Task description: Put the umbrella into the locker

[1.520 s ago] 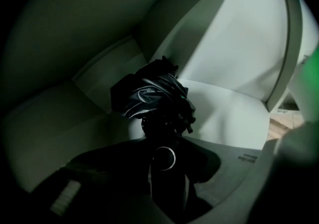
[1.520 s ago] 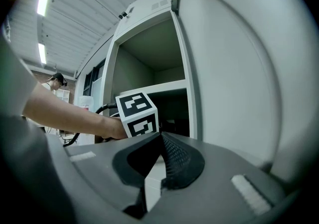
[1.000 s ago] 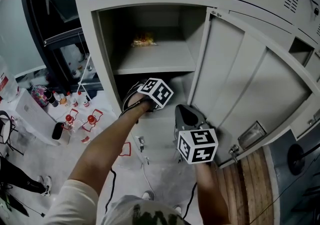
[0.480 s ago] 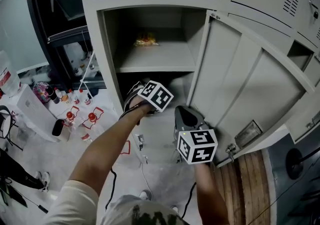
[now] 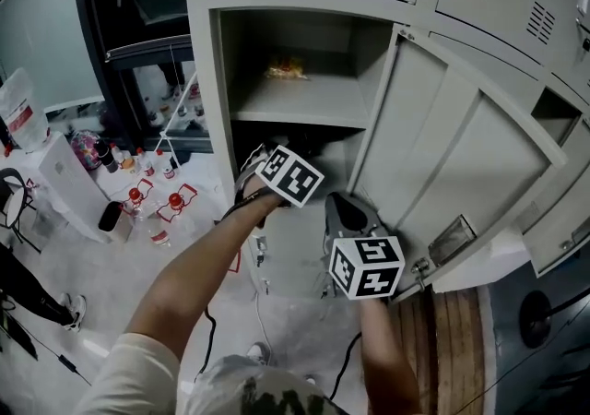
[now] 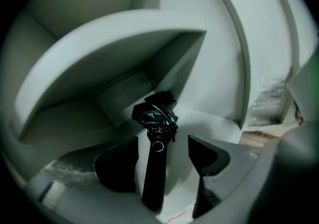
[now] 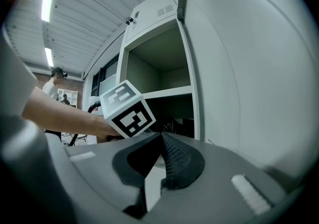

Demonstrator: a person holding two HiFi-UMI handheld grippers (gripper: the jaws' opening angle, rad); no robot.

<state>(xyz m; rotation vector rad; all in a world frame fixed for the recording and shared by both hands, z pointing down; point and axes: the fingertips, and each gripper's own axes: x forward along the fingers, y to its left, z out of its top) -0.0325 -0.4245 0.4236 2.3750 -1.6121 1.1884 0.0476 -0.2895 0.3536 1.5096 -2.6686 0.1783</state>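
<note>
Left gripper [image 6: 162,141] has just opened its jaws, the umbrella [image 6: 152,178] loose between them inside the locker [image 6: 99,44].

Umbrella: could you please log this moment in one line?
left hand-held gripper: just opened | umbrella: between jaws, in locker | right hand-held gripper: shut, empty

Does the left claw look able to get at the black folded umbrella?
Likely yes: the left claw has just opened its jaws, which straddle the handle of the black folded umbrella without pressing it, in the lower compartment of the grey metal locker; nothing blocks the way.
</note>
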